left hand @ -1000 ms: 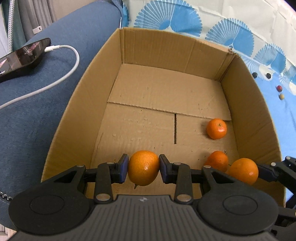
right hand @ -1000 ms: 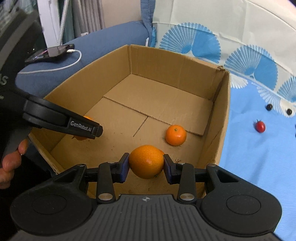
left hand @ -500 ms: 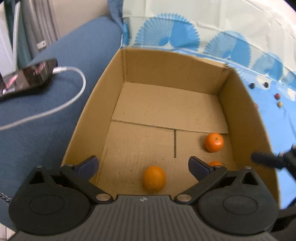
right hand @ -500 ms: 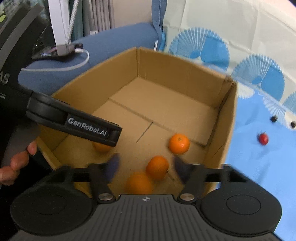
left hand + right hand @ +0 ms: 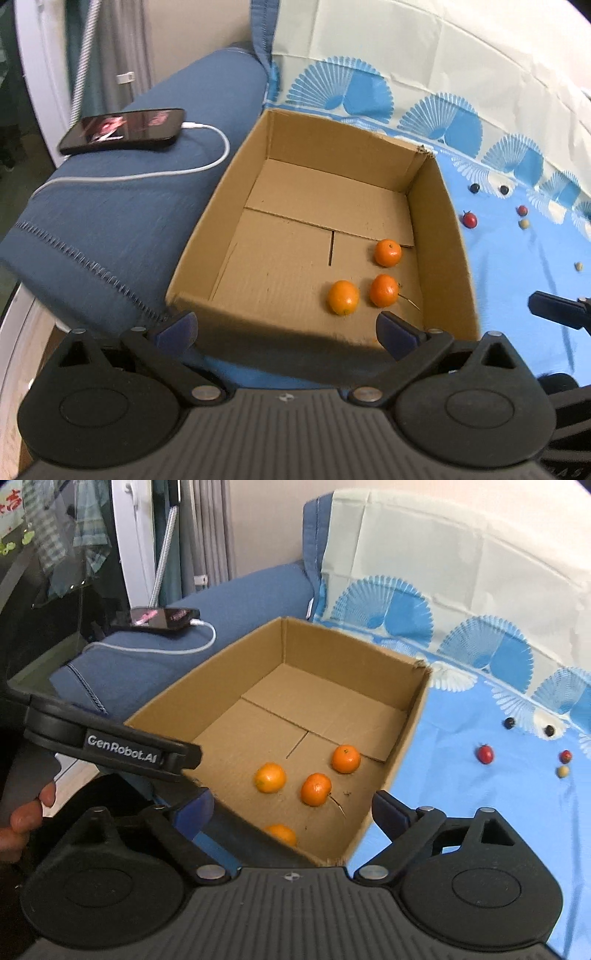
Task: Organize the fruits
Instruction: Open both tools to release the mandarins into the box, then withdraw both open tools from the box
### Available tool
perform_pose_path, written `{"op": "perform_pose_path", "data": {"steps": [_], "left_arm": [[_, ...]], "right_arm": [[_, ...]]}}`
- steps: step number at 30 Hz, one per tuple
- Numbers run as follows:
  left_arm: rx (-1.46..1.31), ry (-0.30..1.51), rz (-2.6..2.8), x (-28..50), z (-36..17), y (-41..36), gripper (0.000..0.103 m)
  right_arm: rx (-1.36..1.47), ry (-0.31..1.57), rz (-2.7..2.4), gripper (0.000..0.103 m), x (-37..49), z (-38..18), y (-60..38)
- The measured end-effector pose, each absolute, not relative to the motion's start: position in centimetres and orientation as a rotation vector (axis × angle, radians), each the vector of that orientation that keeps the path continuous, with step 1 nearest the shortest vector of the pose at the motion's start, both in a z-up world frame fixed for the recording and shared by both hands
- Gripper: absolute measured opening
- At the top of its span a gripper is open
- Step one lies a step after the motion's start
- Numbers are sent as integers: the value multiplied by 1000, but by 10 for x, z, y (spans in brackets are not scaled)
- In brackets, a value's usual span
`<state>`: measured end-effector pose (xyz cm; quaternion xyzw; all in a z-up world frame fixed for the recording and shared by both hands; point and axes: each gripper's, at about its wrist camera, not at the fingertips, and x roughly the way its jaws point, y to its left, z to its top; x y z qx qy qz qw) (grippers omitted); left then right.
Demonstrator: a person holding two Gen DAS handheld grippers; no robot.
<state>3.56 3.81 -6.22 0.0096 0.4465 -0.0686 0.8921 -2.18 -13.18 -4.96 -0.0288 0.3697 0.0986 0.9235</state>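
An open cardboard box (image 5: pixel 448 258) (image 5: pixel 207 686) stands on a blue patterned cloth. Three oranges (image 5: pixel 384 290) lie near its front right corner in the left wrist view. The right wrist view shows one more orange (image 5: pixel 282 834) against the near wall. My left gripper (image 5: pixel 286 328) hangs open above the box's near edge with nothing between its fingers. My right gripper (image 5: pixel 291 808) is above the near right corner. Its jaws are still opening and nothing is between them. Small tomatoes (image 5: pixel 485 754) and dark berries (image 5: pixel 509 722) lie on the cloth to the right of the box.
A phone (image 5: pixel 123 129) on a white charging cable (image 5: pixel 207 168) rests on the blue sofa arm (image 5: pixel 110 221) left of the box. A person's hand (image 5: pixel 26 812) holds the left gripper's handle. The cloth (image 5: pixel 517 295) stretches away to the right.
Both grippers opened and let go of their oranges, which now lie in the box. Both then rose and drew back from the box.
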Motion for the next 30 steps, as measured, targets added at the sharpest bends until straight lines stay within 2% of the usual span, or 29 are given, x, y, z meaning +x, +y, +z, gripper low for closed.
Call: {"op": "perform_pose_path", "data": {"steps": [14,30], "left_arm": [[46,786,-163,-33,-18,29,103],[44,739,-158,-53,-2,38,103]], "right_arm": [[44,583,109,96,-90,-16,-141],[57,526,115,100,-114,-4,-138]]}}
